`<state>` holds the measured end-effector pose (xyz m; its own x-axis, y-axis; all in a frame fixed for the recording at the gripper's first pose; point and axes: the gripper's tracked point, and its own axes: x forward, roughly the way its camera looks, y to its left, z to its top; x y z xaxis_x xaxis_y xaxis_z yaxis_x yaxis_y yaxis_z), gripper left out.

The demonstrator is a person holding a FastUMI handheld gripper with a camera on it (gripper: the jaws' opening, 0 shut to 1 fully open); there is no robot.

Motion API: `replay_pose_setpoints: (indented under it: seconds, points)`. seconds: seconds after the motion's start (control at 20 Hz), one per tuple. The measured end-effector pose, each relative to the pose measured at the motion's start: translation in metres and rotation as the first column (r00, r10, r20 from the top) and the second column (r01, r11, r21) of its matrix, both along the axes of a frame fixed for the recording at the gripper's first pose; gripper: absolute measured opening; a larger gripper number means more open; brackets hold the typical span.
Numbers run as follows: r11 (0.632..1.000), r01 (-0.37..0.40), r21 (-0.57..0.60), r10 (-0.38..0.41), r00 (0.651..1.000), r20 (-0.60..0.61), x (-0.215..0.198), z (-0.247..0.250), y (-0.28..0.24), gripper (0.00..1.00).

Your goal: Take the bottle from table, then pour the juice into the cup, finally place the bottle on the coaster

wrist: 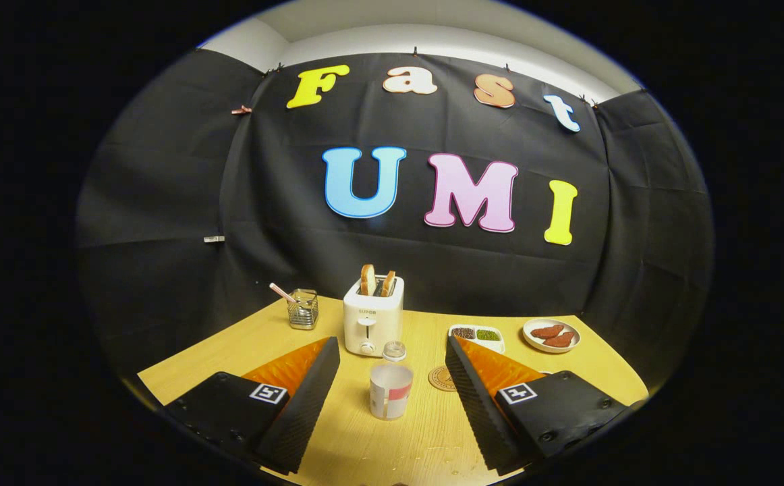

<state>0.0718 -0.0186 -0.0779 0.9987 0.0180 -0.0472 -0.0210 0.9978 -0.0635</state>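
The jaws (392, 398) stand spread wide and empty above the pale wooden tabletop (426, 445), with the translucent plastic cup with a red label (390, 391) between them. Just behind it a small clear bottle with a rounded cap (394, 351) stands, the round brown cork coaster (442, 379) to its right and the white toaster holding two bread slices (373, 316) beyond. The first step, taking the bottle, looks not yet begun; the next move likely calls for reaching past the cup without knocking it.

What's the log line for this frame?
pre-grasp | jaws open, empty | cup ahead between them | bottle behind cup | coaster bare
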Motion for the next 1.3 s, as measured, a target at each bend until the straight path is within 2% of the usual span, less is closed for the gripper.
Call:
replay_pose_setpoints:
  seconds: [0.5,0.65,1.1,1.3]
  points:
    - [0.997,0.071,-0.007,-0.071,0.995,-0.072,0.050,-0.094,-0.015,0.97]
    - [0.996,0.081,0.037,-0.078,0.993,-0.084,0.063,-0.117,-0.019,0.98]
    - [0.993,0.091,0.070,-0.088,0.995,-0.048,0.106,-0.133,-0.013,0.97]
    - [0.994,0.101,0.034,-0.099,0.994,-0.047,0.115,-0.138,-0.013,0.97]
